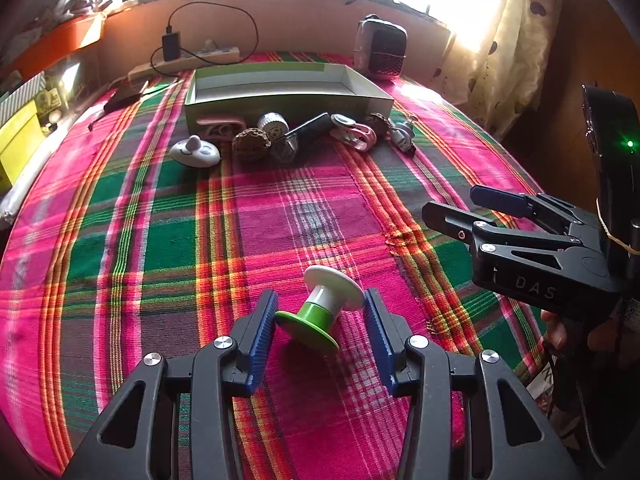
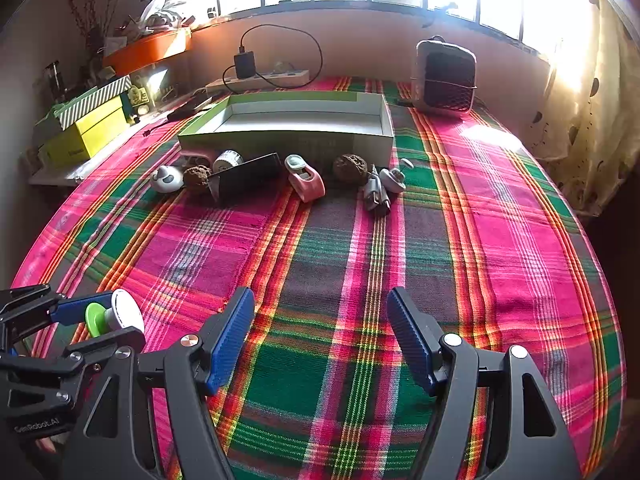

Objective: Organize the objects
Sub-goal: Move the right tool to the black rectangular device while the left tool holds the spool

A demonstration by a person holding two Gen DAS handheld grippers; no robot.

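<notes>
A green and white spool [image 1: 322, 309] sits between the blue pads of my left gripper [image 1: 320, 312], tilted, its two flanges touching the pads. It also shows in the right wrist view [image 2: 110, 316], held above the plaid cloth. My right gripper [image 2: 320, 332] is open and empty over the cloth; it shows in the left wrist view [image 1: 460, 208] to the right. An open green box [image 1: 280, 88] stands at the far end, with several small objects [image 1: 280, 136] in a row in front of it.
A grey heater [image 2: 444, 76] stands at the back right. A power strip with a charger [image 2: 256, 76] lies by the wall. Yellow boxes [image 2: 84, 132] sit on the left. A curtain [image 2: 592, 120] hangs on the right.
</notes>
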